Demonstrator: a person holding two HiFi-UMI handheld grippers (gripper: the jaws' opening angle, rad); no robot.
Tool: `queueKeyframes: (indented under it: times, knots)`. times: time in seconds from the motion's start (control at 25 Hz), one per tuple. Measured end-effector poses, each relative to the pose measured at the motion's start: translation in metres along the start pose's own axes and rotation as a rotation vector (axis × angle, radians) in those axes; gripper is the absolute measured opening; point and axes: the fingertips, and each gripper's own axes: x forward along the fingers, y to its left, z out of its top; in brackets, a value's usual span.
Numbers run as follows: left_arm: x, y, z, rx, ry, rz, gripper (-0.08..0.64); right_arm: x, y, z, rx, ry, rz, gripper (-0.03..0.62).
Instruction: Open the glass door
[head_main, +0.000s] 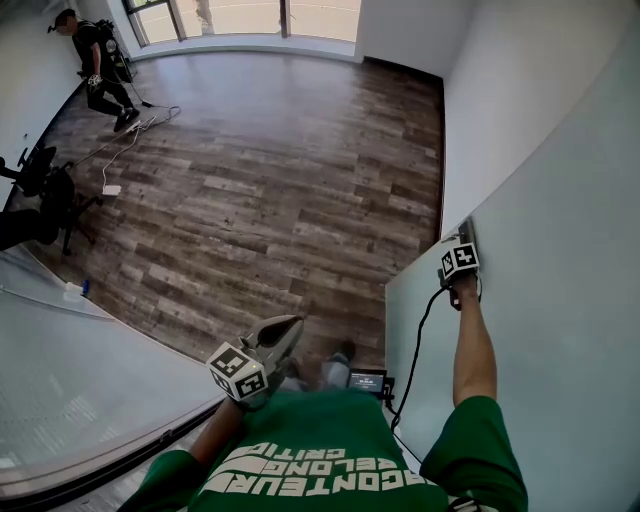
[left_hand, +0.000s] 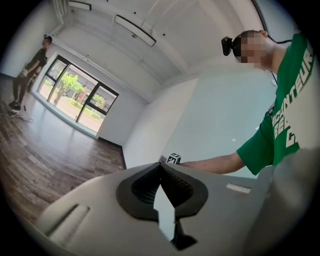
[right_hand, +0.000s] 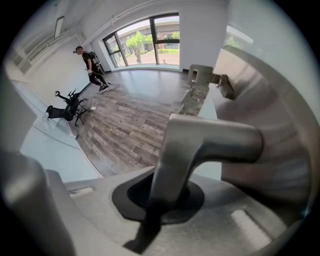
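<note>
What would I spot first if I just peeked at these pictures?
First, the right gripper at the right, its jaws shut on the silver door handle of the big frosted glass door. Next, the left gripper held free in front of the green shirt, jaws together and holding nothing. Far across the wooden floor, at the top left, is another person.

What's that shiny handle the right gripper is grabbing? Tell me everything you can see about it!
The door handle is a smooth, silvery lever that looks like brushed metal. It is bent like a corner: one rounded bar runs toward the pale glass door, and the other drops between the jaws of the right gripper, which are shut on it. Nothing else touches it.
</note>
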Motion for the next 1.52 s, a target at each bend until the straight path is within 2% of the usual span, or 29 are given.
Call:
queueKeyframes:
  times: [0.28, 0.52, 0.76, 1.24, 1.52]
  knots:
    - [0.031, 0.0, -0.003, -0.007, 0.0, 0.003, 0.017, 0.006, -0.052, -0.001, 0.046, -0.002, -0.04, -0.008]
    - [0.034, -0.001, -0.004, -0.003, -0.005, 0.0, 0.017, 0.001, -0.075, -0.015, 0.086, -0.009, -0.053, -0.008]
    - [0.052, 0.004, -0.002, -0.004, 0.003, 0.007, 0.017, 0.004, -0.102, -0.012, 0.115, -0.006, -0.049, -0.008]
    - [0.056, 0.004, -0.008, -0.001, 0.009, 0.017, 0.017, 0.005, -0.135, -0.022, 0.157, -0.006, -0.06, -0.008]
    - [0.048, 0.009, -0.002, -0.004, 0.001, 0.034, 0.017, -0.001, -0.14, -0.022, 0.167, -0.009, -0.069, -0.008]
